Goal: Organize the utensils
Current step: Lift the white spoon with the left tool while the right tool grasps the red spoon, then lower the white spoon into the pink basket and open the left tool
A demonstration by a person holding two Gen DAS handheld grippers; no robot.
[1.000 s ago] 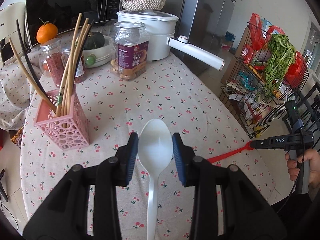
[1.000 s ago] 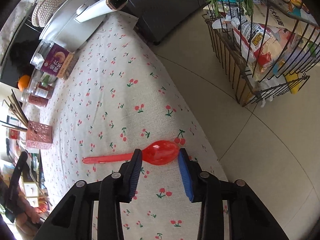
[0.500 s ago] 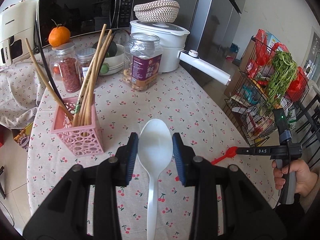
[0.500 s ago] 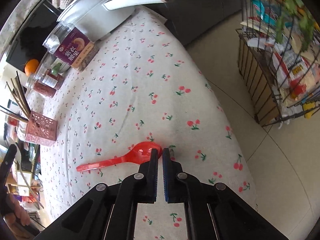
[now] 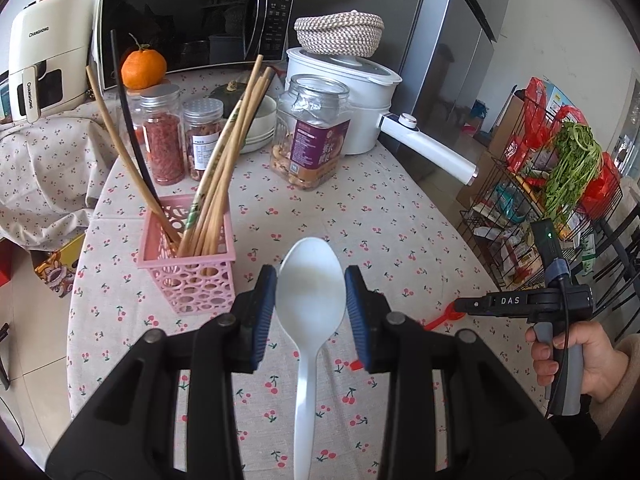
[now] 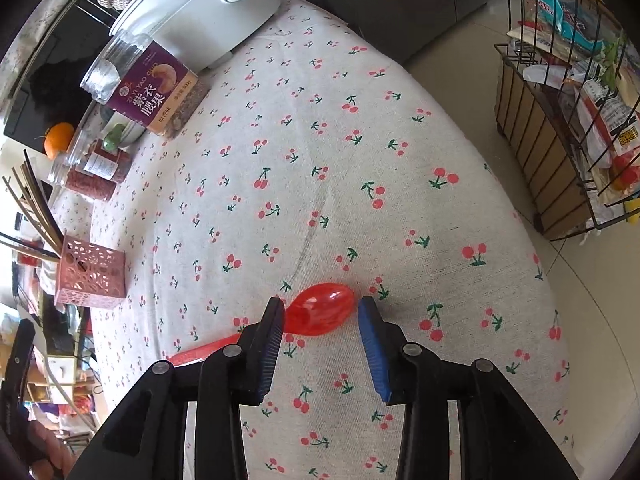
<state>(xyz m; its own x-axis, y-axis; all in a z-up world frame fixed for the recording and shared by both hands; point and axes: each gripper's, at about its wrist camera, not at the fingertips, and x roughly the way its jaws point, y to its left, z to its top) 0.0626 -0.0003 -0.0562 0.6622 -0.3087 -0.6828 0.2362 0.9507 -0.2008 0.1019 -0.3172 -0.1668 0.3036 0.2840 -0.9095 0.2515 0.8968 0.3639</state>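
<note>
A translucent red plastic spoon [image 6: 320, 310] lies flat on the cherry-print tablecloth [image 6: 320, 152] near the table's edge, its bowl between the parted blue pads of the right gripper [image 6: 320, 344], whose jaws have just been opening and press on nothing; whether the left pad brushes the bowl cannot be told. The spoon looks light, stiff and smooth, likely to skate on the cloth or pivot if pinched across its rounded bowl, so the neck or the flat handle running off to the left seems the surer place to take hold. The left gripper [image 5: 311, 312] holds a white plastic spoon [image 5: 310, 304] by the sides of its bowl, handle trailing back toward the camera, a grip that looks secure but could slip on the curved, glossy edges. Ahead of it stands the pink perforated plastic holder [image 5: 188, 264], already bristling with wooden chopsticks [image 5: 224, 168], the likely destination for both spoons. Jars, a white pot and a microwave crowd the far end.
</note>
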